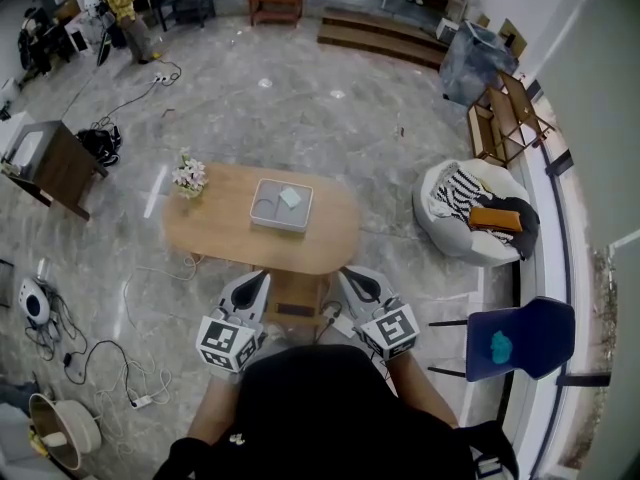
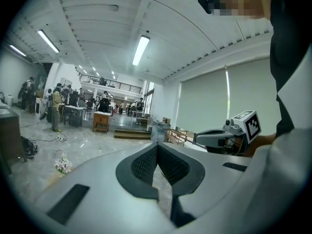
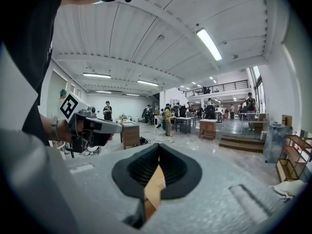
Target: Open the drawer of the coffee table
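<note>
A wide, bright hall with a grey marble floor (image 1: 300, 108), seen from above the person's shoulders. In the middle stands a low oval wooden coffee table (image 1: 215, 233); its surface carries a shallow grey tray (image 1: 262, 218) near the centre and a small bunch of pale flowers (image 1: 188, 175) at the left end. The drawer (image 1: 296, 296) sits under the near edge of the surface, its wooden front and dark handle facing the person. The left gripper (image 1: 262, 277) and the right gripper (image 1: 350, 274) are held on either side of it, each with its jaws pressed together and holding nothing. To the right are a white beanbag (image 1: 450, 218) and a blue chair (image 1: 535, 333); to the left, a dark cabinet (image 1: 62, 166) and loose cables (image 1: 95, 358) on the floor; low wooden steps (image 1: 385, 36) lie at the far end
</note>
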The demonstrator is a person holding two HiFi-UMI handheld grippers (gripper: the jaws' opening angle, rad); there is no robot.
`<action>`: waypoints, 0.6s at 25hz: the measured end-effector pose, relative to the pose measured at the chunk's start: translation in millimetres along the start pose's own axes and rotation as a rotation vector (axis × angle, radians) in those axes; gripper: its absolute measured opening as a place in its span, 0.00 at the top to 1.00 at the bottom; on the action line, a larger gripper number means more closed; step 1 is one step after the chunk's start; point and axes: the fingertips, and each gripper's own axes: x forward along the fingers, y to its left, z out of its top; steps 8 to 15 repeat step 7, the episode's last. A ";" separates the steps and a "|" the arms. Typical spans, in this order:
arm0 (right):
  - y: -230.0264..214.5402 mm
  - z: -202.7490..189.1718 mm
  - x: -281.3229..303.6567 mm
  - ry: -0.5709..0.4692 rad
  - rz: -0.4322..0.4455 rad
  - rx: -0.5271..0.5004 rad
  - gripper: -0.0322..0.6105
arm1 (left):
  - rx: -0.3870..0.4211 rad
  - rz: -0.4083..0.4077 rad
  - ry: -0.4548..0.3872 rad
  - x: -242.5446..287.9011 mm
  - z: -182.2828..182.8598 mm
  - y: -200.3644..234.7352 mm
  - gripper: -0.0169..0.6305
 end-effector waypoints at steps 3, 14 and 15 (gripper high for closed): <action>-6.3 -4.4 -2.9 0.013 -0.031 -0.001 0.95 | 0.000 0.008 0.000 -0.9 -1.5 1.8 0.95; -10.5 -11.0 -7.9 0.028 -0.053 -0.005 0.95 | 0.011 0.013 0.001 -2.6 -2.3 1.0 0.95; -10.5 -11.0 -7.9 0.028 -0.053 -0.005 0.95 | 0.011 0.013 0.001 -2.6 -2.3 1.0 0.95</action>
